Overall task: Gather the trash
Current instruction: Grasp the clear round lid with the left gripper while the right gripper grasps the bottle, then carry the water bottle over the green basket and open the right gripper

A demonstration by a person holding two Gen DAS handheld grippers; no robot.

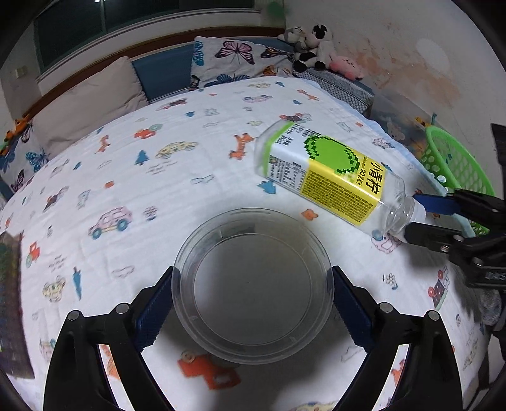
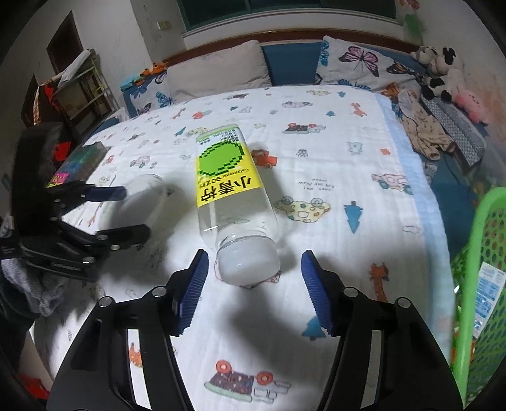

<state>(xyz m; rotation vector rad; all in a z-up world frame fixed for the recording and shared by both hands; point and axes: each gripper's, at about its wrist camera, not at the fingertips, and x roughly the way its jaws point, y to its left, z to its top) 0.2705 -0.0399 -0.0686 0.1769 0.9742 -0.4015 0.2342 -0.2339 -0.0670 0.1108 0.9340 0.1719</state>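
A bed (image 2: 316,151) in a cartoon-print sheet is lying ahead; pillows (image 2: 218,68), a dark window (image 2: 284,9) and stained wall (image 1: 411,57) are standing beyond.

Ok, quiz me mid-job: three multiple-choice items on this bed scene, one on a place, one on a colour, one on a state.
1. Where is the bottle?
A. lying on the bedsheet
B. inside the basket
C. upright on the pillow

2. What colour is the basket?
A. red
B. green
C. white

3. How does the left gripper stand?
A. far from the clear tub
B. jaws shut on the bottle
C. jaws against both sides of the clear tub

Answers:
1 A, it lies on its side, cap toward the right gripper.
2 B, its mesh wall is bright green.
3 C, both pads touch the tub's rim.
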